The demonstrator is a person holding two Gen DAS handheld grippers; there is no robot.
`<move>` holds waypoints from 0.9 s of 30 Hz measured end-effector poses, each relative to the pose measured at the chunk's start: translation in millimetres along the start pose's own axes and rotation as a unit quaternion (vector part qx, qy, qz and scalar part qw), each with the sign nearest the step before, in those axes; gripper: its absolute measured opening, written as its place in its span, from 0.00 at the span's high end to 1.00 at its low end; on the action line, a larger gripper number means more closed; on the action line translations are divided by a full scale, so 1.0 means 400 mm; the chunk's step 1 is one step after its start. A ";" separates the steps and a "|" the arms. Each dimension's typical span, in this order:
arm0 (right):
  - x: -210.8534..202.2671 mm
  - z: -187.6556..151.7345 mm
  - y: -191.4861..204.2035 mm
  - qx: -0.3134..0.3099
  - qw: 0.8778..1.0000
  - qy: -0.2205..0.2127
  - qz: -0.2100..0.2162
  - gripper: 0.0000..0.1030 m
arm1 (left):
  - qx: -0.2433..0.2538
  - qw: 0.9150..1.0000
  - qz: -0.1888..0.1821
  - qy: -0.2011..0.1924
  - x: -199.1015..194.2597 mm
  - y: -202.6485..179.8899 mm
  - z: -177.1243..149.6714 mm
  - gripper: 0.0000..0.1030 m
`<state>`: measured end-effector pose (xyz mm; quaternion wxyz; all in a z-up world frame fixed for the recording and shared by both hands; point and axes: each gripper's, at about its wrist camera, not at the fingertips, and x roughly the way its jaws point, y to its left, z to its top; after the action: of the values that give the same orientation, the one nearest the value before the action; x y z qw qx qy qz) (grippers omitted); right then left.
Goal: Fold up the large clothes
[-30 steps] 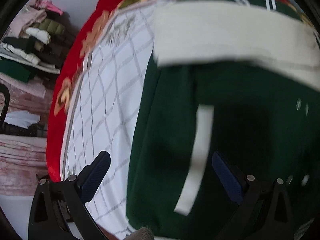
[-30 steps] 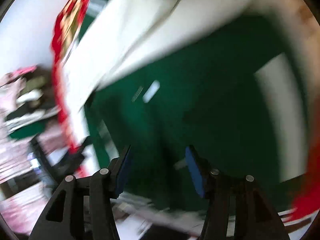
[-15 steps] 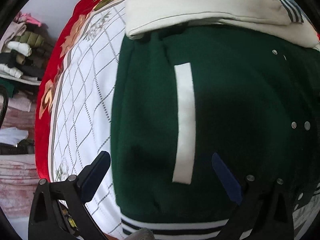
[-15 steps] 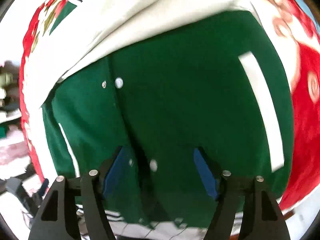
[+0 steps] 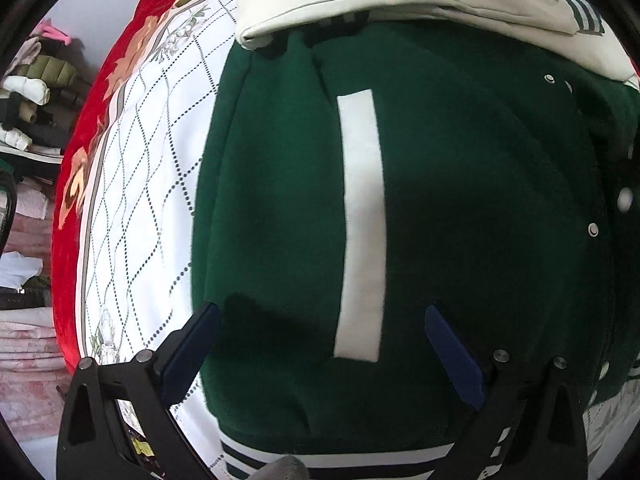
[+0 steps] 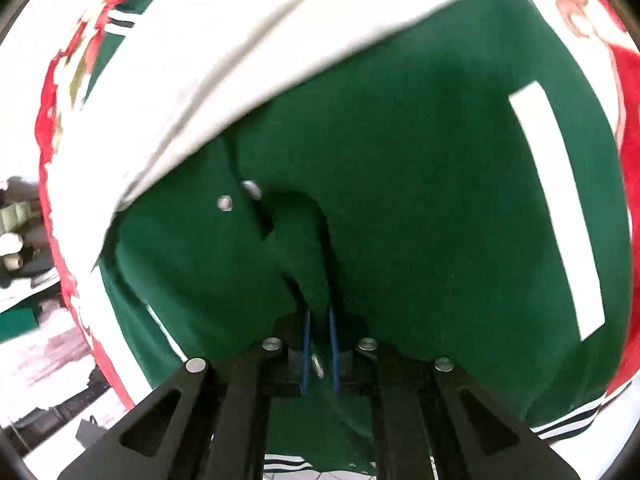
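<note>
green jacket (image 6: 420,200) front edge between closing right claw (image 6: 319,320)

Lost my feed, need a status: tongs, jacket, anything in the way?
Right tongs closing on jacket front edge. Left tongs open over the pocket. Nothing in the way.

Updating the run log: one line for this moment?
left hand-held gripper: open over dark green fabric jacket | right hand-held gripper: closing on jacket's front edge

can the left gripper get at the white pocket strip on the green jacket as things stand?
Probably yes. The left gripper has its jaws wide apart right over the jacket, and the white pocket strip runs down between the fingers with nothing covering it.
</note>
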<state>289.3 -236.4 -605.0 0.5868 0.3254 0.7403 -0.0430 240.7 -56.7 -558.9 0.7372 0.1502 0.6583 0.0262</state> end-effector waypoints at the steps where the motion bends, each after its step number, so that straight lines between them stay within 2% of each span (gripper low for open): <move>1: 0.012 0.002 -0.004 -0.014 0.999 0.021 -0.025 0.87 | -0.001 1.000 0.002 -0.003 -0.006 0.006 -0.001 0.00; 2: 0.022 -0.003 0.029 -0.016 0.999 0.025 -0.031 0.83 | -0.004 1.000 0.002 -0.008 -0.015 0.019 0.000 0.00; 3: -0.001 -0.020 0.034 -0.017 1.000 0.016 -0.017 0.81 | -0.007 1.000 0.003 -0.011 -0.020 0.034 0.000 0.00; 4: -0.038 -0.046 0.044 -0.024 1.000 -0.004 -0.011 0.71 | -0.013 1.000 0.005 -0.015 -0.027 0.048 0.000 0.00; 5: -0.068 -0.074 0.057 -0.037 0.999 -0.024 -0.015 0.53 | -0.017 1.000 0.008 -0.018 -0.028 0.055 -0.001 0.00; 7: -0.094 -0.118 0.076 -0.061 0.997 -0.041 -0.001 0.33 | -0.020 1.000 0.013 -0.016 -0.016 0.066 -0.003 0.00; 8: -0.078 -0.144 0.089 -0.072 0.997 -0.028 0.015 0.33 | -0.017 1.000 0.017 -0.012 -0.005 0.066 -0.004 0.00; 10: -0.001 -0.168 0.133 -0.078 0.997 0.005 0.018 0.33 | -0.012 0.999 0.035 -0.008 0.019 0.070 -0.006 0.00; 11: 0.046 -0.179 0.146 -0.080 0.997 0.023 0.003 0.37 | -0.009 0.999 0.044 -0.007 0.028 0.077 -0.009 0.00; 12: 0.092 -0.191 0.149 -0.080 0.996 0.036 -0.011 0.45 | -0.008 0.999 0.053 0.001 0.045 0.087 -0.012 0.00; 13: 0.128 -0.207 0.130 -0.072 0.996 0.044 -0.023 0.58 | -0.013 0.998 0.054 0.007 0.053 0.097 -0.012 0.00; 14: 0.140 -0.207 0.133 -0.067 0.997 0.038 -0.023 0.59 | -0.020 0.998 0.052 0.013 0.056 0.111 -0.011 0.00; 16: 0.133 -0.216 0.161 -0.077 0.996 0.033 -0.038 0.59 | -0.039 0.998 0.046 0.015 0.041 0.149 -0.002 0.00; 18: 0.109 -0.222 0.183 -0.079 0.995 0.033 -0.044 0.59 | -0.052 0.997 0.049 -0.005 0.010 0.178 0.031 0.00; 21: 0.051 -0.219 0.201 -0.067 0.997 0.012 -0.024 0.55 | -0.083 0.995 0.045 -0.034 -0.011 0.197 0.148 0.00; 22: 0.027 -0.194 0.192 -0.062 0.998 -0.001 -0.020 0.50 | -0.087 0.994 0.042 -0.041 -0.002 0.191 0.195 0.00; 23: 0.014 -0.192 0.194 -0.057 0.998 -0.011 -0.017 0.48 | -0.087 0.994 0.047 -0.048 0.010 0.184 0.229 0.00; 25: -0.023 -0.176 0.175 -0.037 0.999 -0.028 -0.011 0.48 | -0.086 0.992 0.083 -0.044 0.079 0.182 0.316 0.00; 27: -0.050 -0.153 0.120 -0.015 0.999 -0.032 -0.002 0.48 | -0.080 0.990 0.116 -0.014 0.171 0.195 0.369 0.00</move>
<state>265.4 -180.3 -553.0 0.6150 0.3131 0.7224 -0.0435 406.4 6.3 -591.9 0.7478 0.1663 0.6219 0.1625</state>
